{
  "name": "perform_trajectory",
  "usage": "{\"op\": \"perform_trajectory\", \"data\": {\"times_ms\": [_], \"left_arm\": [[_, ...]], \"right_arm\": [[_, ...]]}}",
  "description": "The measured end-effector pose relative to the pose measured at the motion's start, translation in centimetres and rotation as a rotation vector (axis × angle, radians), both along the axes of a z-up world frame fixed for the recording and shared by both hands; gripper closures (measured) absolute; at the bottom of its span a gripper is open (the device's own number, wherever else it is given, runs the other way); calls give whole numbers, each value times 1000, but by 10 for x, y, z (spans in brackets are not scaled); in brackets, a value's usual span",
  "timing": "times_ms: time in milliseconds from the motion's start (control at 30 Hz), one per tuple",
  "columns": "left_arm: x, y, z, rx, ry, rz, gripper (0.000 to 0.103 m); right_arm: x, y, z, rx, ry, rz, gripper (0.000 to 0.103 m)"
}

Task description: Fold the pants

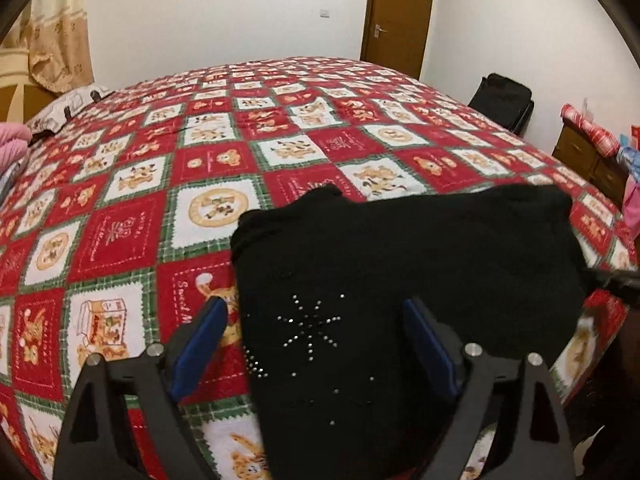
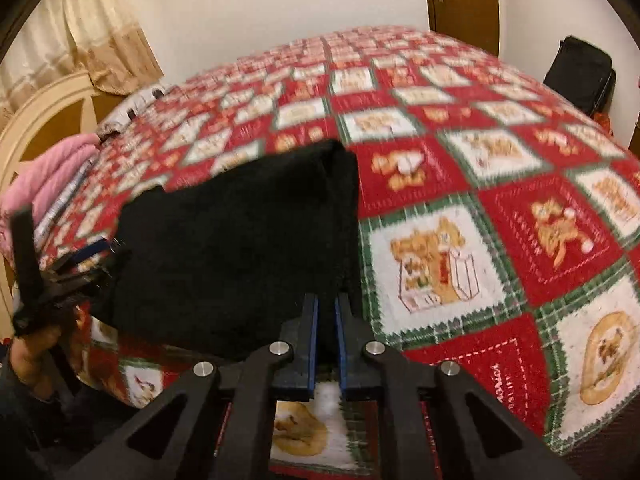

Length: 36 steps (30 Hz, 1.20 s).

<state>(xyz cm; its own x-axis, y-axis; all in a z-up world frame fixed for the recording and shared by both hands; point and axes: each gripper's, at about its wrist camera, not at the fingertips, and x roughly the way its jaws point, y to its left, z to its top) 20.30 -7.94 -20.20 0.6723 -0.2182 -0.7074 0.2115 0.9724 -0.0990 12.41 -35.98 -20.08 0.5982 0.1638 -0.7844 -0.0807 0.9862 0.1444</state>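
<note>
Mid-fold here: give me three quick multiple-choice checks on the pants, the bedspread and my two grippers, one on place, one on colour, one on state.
1. Where do the pants lie?
A. on the patchwork bedspread
B. on the floor
C. on the dresser

2. What colour are the pants?
A. pink
B. black
C. beige

3. How does the left gripper stand?
A. shut on the pants
B. shut on the bedspread
C. jaws wide apart, pads off the cloth

Key:
1 A, the folded pants rest flat on the red, white and green squares.
2 B, the cloth is black with a small star of studs.
3 C, the left wrist view shows both blue pads spread to either side of the cloth, while the right gripper is nearly closed at the pants' edge.
</note>
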Motion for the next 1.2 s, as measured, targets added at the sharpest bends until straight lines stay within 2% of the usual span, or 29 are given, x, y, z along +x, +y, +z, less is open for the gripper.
{"op": "perform_trajectory", "data": {"times_ms": [167,233,267,300,367,400,467,533,600,667,767,900,967,1200], "left_arm": [[6,4,1,15,-8,25,12],[7,6,2,13,-10,24,12],[6,7,4,13,-17,26,12],[5,7,7,10,-23,24,12],[5,4,12,10,-39,13,11],[6,2,13,15,-42,8,11],[8,-3,14,35,-40,2,11],[11,-8,14,56,-33,2,11],[11,-9,14,68,-27,1,11],[12,-10,12,82,-17,-6,11],[13,-10,9,88,-10,-5,11],[15,-10,5,79,9,-3,11],[17,-9,3,77,15,3,10],[13,-6,4,86,16,5,10]], "right_arm": [[4,-6,1,11,29,3,95],[3,-10,8,27,28,8,82],[3,-11,13,8,16,-8,65],[0,-12,22,-20,-18,-35,56],[-6,-11,46,-59,-130,-78,55],[-7,-9,55,-44,-168,-72,55],[-4,4,72,29,-240,0,55],[6,23,78,73,-272,89,55],[19,39,74,108,-264,152,55],[36,50,62,112,-219,159,55],[51,49,43,67,-179,92,55],[74,24,10,113,-48,24,55],[75,20,2,121,-49,37,55],[71,17,5,98,-53,44,55]]}}
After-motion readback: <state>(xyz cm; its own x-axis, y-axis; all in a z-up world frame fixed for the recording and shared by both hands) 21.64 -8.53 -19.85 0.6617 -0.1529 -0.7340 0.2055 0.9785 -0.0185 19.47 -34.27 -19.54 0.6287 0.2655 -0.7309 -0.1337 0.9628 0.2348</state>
